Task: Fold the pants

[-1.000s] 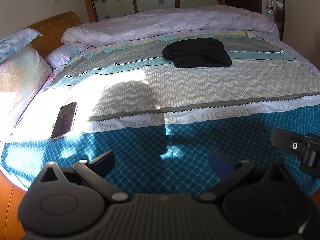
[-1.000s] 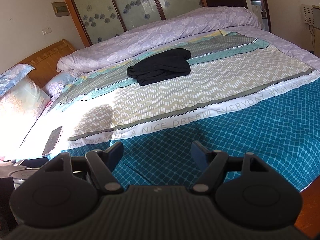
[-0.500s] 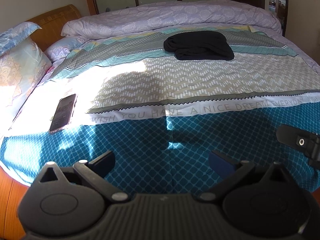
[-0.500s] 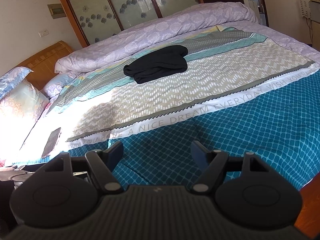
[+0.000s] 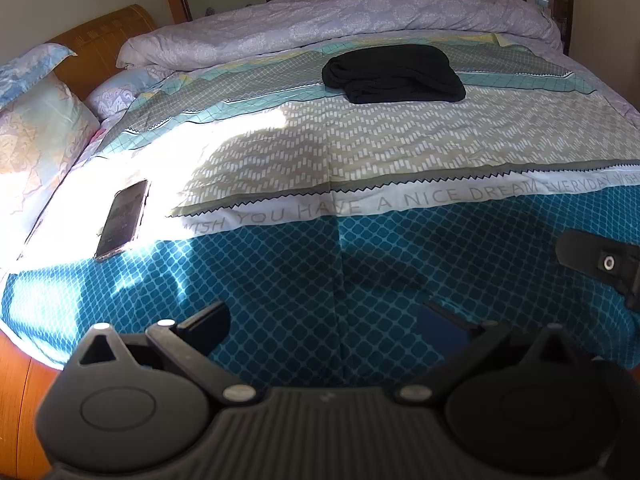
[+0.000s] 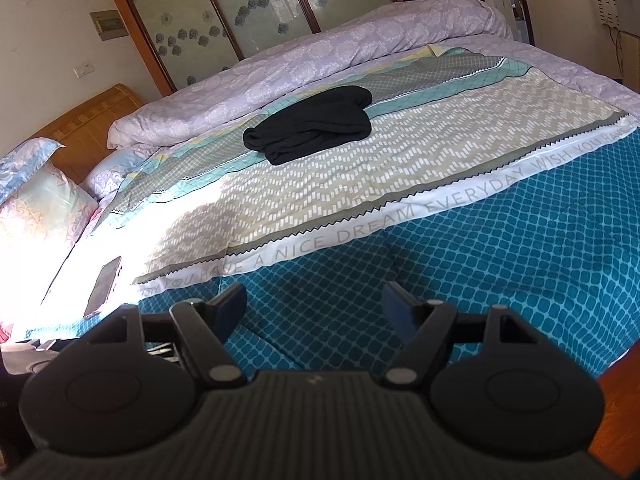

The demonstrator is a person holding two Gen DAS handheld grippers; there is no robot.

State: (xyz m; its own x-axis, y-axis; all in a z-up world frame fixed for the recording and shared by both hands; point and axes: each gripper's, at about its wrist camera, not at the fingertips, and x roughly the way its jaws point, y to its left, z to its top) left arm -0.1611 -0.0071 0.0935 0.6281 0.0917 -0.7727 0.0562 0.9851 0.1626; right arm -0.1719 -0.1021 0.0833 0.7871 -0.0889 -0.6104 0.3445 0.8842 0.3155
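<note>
**Desk:** Where do the pants lie?

**Photographer:** The black pants [image 5: 394, 74] sit in a folded bundle on the far half of the bed [image 5: 400, 272], on the grey and pale teal bands of the patterned bedspread [image 5: 360, 148], just in front of the rolled lilac duvet [image 5: 340, 20]. In the right wrist view the same bundle [image 6: 310, 128] lies up and slightly left of centre.

**Desk:** And relative to the fingers?

**Photographer:** Well apart from both. The left gripper [image 5: 324, 322] hovers over the teal diamond-print band at the near edge of the bed, its two fingers spread wide with nothing between them but sheet. The pants lie straight ahead of it and a little to the right, beyond the lettered white stripe and the beige zigzag panel. The right gripper [image 6: 314, 306] stands likewise over the teal band, fingers apart and empty, the pants ahead and a touch left of its gap.

**Desk:** Anything else in frame?

**Photographer:** A phone [image 5: 122, 218] lies in the sunlit patch at the left edge of the bed, near the pillows [image 5: 36, 128] and wooden headboard [image 5: 100, 44]. Part of the right gripper shows at the right margin of the left wrist view.
</note>
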